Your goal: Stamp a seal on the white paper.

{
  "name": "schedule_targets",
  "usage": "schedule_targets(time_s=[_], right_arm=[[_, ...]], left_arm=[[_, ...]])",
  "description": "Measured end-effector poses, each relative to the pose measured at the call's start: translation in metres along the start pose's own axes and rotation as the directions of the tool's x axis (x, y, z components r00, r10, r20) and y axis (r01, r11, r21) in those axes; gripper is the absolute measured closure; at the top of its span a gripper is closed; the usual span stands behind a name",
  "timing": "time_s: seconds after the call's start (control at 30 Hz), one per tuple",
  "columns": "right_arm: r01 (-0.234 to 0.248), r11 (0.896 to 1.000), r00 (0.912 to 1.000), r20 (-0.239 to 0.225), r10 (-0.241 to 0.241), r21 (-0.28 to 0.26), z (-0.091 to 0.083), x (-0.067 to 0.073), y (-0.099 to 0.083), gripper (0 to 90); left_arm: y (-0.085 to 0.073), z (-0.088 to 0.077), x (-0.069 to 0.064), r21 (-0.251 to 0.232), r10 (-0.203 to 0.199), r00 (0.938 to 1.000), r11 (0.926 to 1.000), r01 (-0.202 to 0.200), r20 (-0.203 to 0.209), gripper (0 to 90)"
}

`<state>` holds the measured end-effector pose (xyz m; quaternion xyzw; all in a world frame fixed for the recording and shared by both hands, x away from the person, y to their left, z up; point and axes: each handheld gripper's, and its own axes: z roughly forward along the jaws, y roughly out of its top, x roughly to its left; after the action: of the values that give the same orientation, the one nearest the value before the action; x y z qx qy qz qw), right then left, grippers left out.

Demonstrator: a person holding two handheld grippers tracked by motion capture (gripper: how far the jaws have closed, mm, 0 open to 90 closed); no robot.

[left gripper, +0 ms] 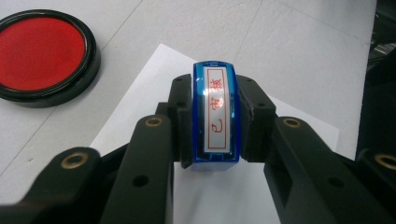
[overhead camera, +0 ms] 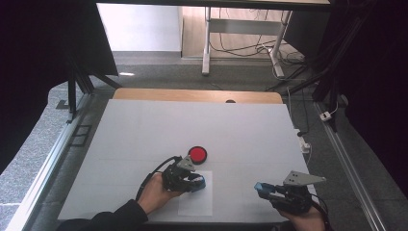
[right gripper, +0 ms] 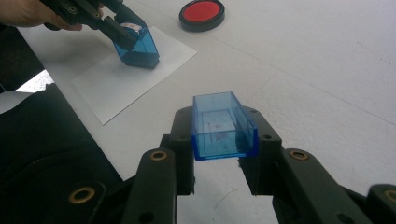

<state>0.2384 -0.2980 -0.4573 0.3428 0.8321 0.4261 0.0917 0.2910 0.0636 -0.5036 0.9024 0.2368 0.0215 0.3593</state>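
On the left of the high view, the left tool [overhead camera: 196, 182] was clamped on a blue translucent plastic stamp [overhead camera: 198, 183] with a white label printed in red characters. In the left gripper view the stamp [left gripper: 216, 116] sat squeezed between the two black jaws, label side facing the camera. In the right gripper view its lower end [right gripper: 137, 49] rested on the white rectangular sheet of paper [right gripper: 116, 79], tilted rather than upright. The sheet [overhead camera: 196, 202] lay flat on the white desk [overhead camera: 144, 134], near the front edge. Just beyond the sheet stood a round ink pad with a black rim and red centre [overhead camera: 197, 154], apart from the stamp. Further right, well apart from the sheet, the right tool [overhead camera: 262, 188] was closed on a blue translucent plastic cap shaped like an open box [right gripper: 223, 126], pinched between its jaws with the hollow side facing up, held above the desk.
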Motion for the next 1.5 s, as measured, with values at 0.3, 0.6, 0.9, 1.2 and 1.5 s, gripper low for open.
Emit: schedule_targets(time_s=[0.3, 0.6, 0.9, 1.2, 1.5], right_arm=[[-0.001, 1.0, 1.0, -0.002, 0.001, -0.004, 0.0, 0.0, 0.0, 68.4], [0.0, 1.0, 1.0, -0.005, 0.0, -0.004, 0.0, 0.0, 0.0, 68.4], [-0.001, 1.0, 1.0, -0.004, 0.001, -0.004, 0.0, 0.0, 0.0, 68.4], [-0.001, 1.0, 1.0, 0.0, 0.001, -0.003, 0.0, -0.001, 0.0, 68.4], [-0.002, 1.0, 1.0, -0.001, 0.002, -0.003, -0.001, -0.001, 0.0, 68.4]], left_arm=[[-0.001, 0.0, 0.002, -0.018, -0.03, 0.9995, 0.9994, 0.031, 0.009, 70.3], [0.0, -0.007, 0.005, -0.036, -0.042, 0.9991, 0.9985, 0.043, 0.01, 70.2], [0.004, -0.019, 0.005, -0.063, -0.041, 0.999, 0.9971, 0.042, 0.019, 70.2], [0.007, -0.033, 0.005, -0.094, -0.03, 0.9989, 0.9951, 0.033, 0.037, 70.2], [0.011, -0.053, 0.005, -0.146, -0.022, 0.9992, 0.989, 0.027, 0.034, 70.2]])
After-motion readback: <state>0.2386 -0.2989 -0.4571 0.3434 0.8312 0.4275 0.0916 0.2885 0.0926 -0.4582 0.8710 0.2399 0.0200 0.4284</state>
